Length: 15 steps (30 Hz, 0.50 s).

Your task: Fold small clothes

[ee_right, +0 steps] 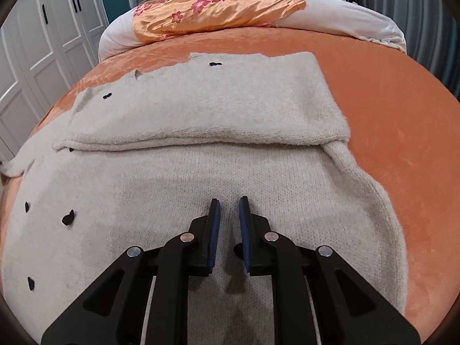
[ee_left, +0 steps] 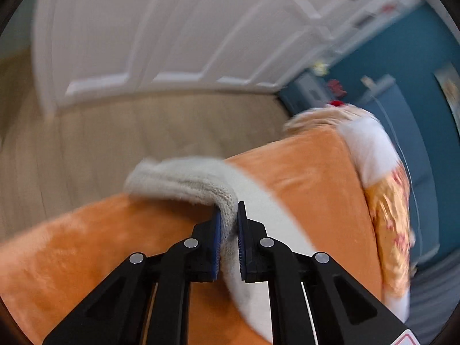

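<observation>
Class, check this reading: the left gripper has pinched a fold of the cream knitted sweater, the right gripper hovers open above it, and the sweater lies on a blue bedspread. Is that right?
One detail is wrong: the bedspread is orange, not blue, as the right wrist view shows. The rest holds: the left gripper has its jaws shut on a fold of the cream sweater, and the right gripper hovers open above it.

Black tongs [ee_right: 229,204], blue ribbed pads [ee_right: 215,230], silver rivets [ee_right: 187,237].
</observation>
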### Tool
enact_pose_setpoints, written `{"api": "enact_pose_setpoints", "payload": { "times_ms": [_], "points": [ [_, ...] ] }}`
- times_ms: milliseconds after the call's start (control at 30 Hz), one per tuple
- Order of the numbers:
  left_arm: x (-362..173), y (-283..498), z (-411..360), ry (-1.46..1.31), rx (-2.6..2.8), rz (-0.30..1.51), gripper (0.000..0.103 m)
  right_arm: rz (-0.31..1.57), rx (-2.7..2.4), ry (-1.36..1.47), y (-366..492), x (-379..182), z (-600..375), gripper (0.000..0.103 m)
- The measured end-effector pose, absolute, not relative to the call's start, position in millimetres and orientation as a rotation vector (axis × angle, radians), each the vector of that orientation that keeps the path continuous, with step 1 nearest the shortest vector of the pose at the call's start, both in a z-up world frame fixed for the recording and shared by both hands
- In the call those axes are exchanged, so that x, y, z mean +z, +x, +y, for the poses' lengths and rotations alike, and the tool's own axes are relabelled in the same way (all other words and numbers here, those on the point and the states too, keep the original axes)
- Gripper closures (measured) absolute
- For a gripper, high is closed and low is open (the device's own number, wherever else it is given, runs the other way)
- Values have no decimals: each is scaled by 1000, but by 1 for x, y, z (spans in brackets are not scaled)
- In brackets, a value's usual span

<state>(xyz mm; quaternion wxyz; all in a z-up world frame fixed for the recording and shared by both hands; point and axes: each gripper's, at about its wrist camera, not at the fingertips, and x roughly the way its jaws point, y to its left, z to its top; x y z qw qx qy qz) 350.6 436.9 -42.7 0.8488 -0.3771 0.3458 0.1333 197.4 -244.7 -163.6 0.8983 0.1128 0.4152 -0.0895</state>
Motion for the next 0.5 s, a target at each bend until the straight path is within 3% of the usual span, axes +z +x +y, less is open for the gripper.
{"api": "enact_pose_setpoints", "payload": {
  "times_ms": [167,300,400,433,467,500],
  "points": [
    [73,352,305,-527,-2,586,97,846,-171,265,195,-165,-249,90],
    [120,330,155,-384,-307,544,96,836,-154,299,192,-165,-254,90],
    [105,314,59,-341,-477,623,93,829,-139,328,190,-165,-258,90],
    [87,308,22,-316,-511,676,85,826,-132,340,189,-166,-260,90],
    [60,303,-14,-305,-540,748,84,822,-125,358,188,-166,-262,90],
    [33,299,-38,-297,-539,817,69,819,-119,370,187,-166,-264,90]
  ]
}}
